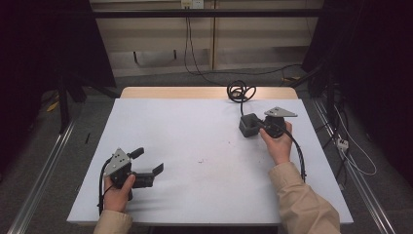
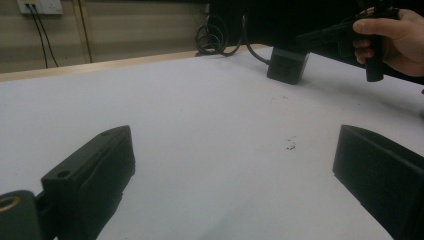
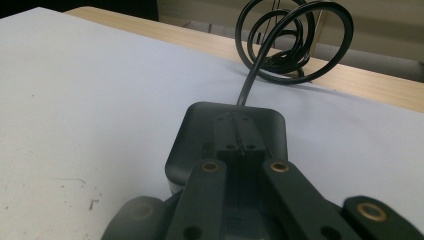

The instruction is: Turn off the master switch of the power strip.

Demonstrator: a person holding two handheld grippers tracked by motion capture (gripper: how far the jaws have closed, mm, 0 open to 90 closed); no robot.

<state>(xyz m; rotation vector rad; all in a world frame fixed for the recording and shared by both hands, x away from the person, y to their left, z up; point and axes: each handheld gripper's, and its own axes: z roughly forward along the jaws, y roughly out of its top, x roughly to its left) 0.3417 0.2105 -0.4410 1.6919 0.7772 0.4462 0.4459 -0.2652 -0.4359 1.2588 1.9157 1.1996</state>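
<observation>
A black power adapter block (image 1: pixel 249 126) (image 2: pixel 287 65) (image 3: pixel 192 135) sits on the white table top (image 1: pixel 195 131) at the far right. Its black cable runs back to a coil (image 1: pixel 240 91) (image 3: pixel 295 45) on the wooden back edge. My right gripper (image 1: pixel 260 124) (image 3: pixel 240 145) is shut, with its jaws pressed together and lying over the top of the block; I cannot tell whether they touch it. Near the front left corner, my left gripper (image 1: pixel 148 161) (image 2: pixel 235 160) is open and low over bare table with nothing between its jaws.
The table top carries a few small dark specks (image 1: pixel 200 160) near its middle. A strip of bare wood (image 1: pixel 170 92) runs along the far edge. Metal rails (image 1: pixel 44 170) and loose cables (image 1: pixel 350 156) lie on the floor on both sides.
</observation>
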